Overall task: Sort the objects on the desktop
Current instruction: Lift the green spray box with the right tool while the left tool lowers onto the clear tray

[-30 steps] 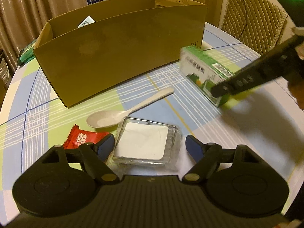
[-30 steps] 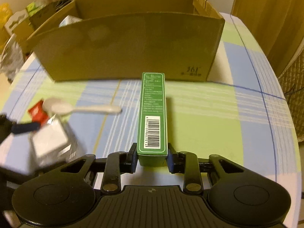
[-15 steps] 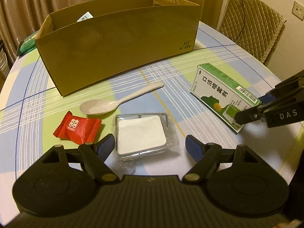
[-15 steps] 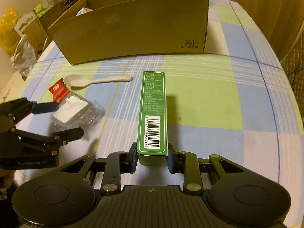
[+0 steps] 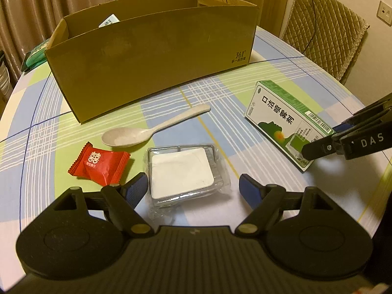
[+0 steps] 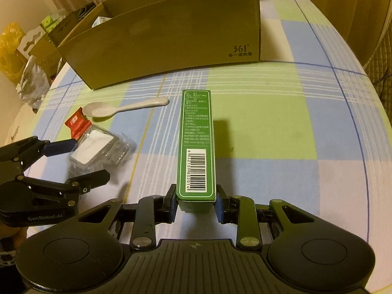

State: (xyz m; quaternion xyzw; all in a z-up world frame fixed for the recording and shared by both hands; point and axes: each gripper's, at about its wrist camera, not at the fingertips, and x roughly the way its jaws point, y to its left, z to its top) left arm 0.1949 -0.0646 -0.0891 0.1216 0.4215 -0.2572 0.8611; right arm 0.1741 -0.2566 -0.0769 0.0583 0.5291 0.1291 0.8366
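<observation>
Right hand-held gripper [image 6: 196,204] clamped on the near end of the green carton [image 6: 196,144], long, stiff, surely light; looks to rest on the table [image 6: 269,122], short of the cardboard box [image 6: 171,36]. Left hand-held gripper [image 5: 193,187] spread wide, nothing held, straddling the clear plastic tray [image 5: 181,171]: crinkly wrap, likely slippery, best pinched across its sides. Left view alone showing the carton's printed face; right view alone, pads against both sides.

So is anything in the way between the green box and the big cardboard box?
Nothing visible. The right gripper holds the green box, and only bare tablecloth lies ahead up to the cardboard box. The spoon lies off to the left.
</observation>
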